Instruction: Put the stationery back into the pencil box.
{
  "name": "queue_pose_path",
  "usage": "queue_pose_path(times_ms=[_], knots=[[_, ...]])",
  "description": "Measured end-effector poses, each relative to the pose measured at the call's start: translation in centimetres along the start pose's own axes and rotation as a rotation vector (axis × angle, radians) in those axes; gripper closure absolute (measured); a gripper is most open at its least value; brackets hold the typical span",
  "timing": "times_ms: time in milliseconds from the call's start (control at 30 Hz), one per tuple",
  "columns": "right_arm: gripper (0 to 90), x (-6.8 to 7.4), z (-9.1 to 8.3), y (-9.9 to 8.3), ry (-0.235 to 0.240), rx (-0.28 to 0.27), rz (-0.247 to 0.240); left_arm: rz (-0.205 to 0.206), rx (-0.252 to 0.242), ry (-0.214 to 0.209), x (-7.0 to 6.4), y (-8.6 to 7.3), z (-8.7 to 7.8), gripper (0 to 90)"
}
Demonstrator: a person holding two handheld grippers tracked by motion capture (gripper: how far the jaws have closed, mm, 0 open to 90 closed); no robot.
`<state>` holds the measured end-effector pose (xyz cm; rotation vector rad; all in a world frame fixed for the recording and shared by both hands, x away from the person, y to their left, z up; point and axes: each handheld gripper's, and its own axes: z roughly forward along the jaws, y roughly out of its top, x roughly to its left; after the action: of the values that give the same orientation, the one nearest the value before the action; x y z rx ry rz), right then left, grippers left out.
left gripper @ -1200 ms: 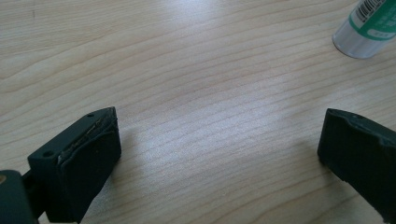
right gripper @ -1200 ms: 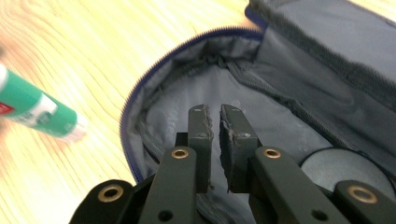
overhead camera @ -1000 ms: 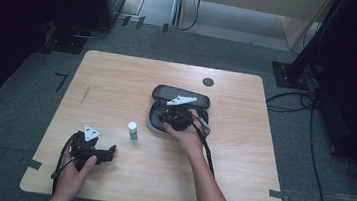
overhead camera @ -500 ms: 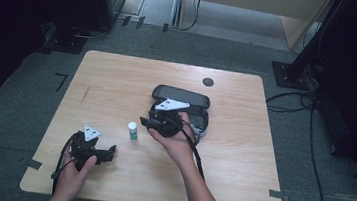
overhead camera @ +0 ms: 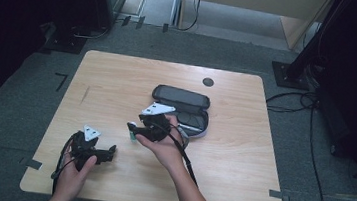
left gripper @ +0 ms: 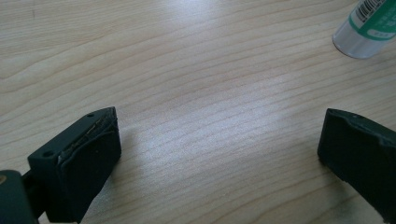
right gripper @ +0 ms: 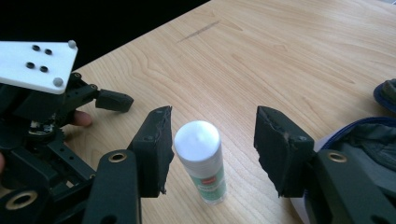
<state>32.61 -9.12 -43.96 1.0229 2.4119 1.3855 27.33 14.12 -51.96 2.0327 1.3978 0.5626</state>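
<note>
Glue stick [right gripper: 201, 161], white with a green band near its foot, is stood upright on the wooden surface [overhead camera: 113, 78], a little toward 7 o'clock of the surface's middle in the high view and just at 9 o'clock of the open pencil case [overhead camera: 185, 112]. It is bracketed by the right tongs [right gripper: 211, 149], which are spread wide: in the right gripper view the cap is seen nearly touching the pad at 9 o'clock, while a clear gap is left to the pad at 3 o'clock. Nothing is gripped yet.

The step in hand is judged to be the grasp of the stick, with the approach about finished. What is called for next is a slight shift of the tongs toward 9 o'clock in that view, so that the stick is centred, then a gentle closing on the tube below the cap, kept level so that the stick is not tipped over. A lift would follow, probably toward the case.

Farther out, the left tongs [overhead camera: 92, 148] are held low over the surface near its 7 o'clock edge, opened wide with nothing between the pads; the stick's foot [left gripper: 369, 28] is seen at 1 o'clock in the left gripper view.
</note>
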Motion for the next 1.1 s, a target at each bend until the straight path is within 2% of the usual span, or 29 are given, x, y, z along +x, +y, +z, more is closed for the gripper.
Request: queue_pose_path(times_ms=[100,233,333,500,633,867,1000,1100], knots=[[47.1,0.3,0.5,-0.2,-0.007,0.011,-0.002,0.0,0.0,0.0,0.0,0.0,0.0,0.0],[49.4,0.8,1.4,-0.5,-0.04,0.034,-0.036,0.0,0.0,-0.001,0.0,0.0,0.0,0.0],[55.1,0.9,2.0,-0.7,-0.071,0.051,-0.06,-0.001,0.0,-0.002,0.0,0.0,0.0,0.0],[63.9,1.2,2.3,-1.0,-0.088,0.064,-0.091,-0.001,-0.001,-0.003,0.0,0.0,0.0,0.0],[65.0,1.4,2.2,-1.0,-0.104,0.066,-0.102,-0.001,0.0,-0.002,0.0,0.0,0.0,0.0],[65.1,0.6,0.7,-0.4,-0.092,0.016,-0.071,0.0,0.0,-0.001,0.0,0.0,0.0,0.0],[65.1,-0.5,-1.1,0.4,-0.113,-0.03,-0.041,-0.001,0.0,-0.001,0.0,0.0,0.0,0.0],[65.2,-1.8,-2.7,1.0,-0.146,-0.057,-0.022,0.0,0.0,0.0,0.0,0.0,0.0,0.0]])
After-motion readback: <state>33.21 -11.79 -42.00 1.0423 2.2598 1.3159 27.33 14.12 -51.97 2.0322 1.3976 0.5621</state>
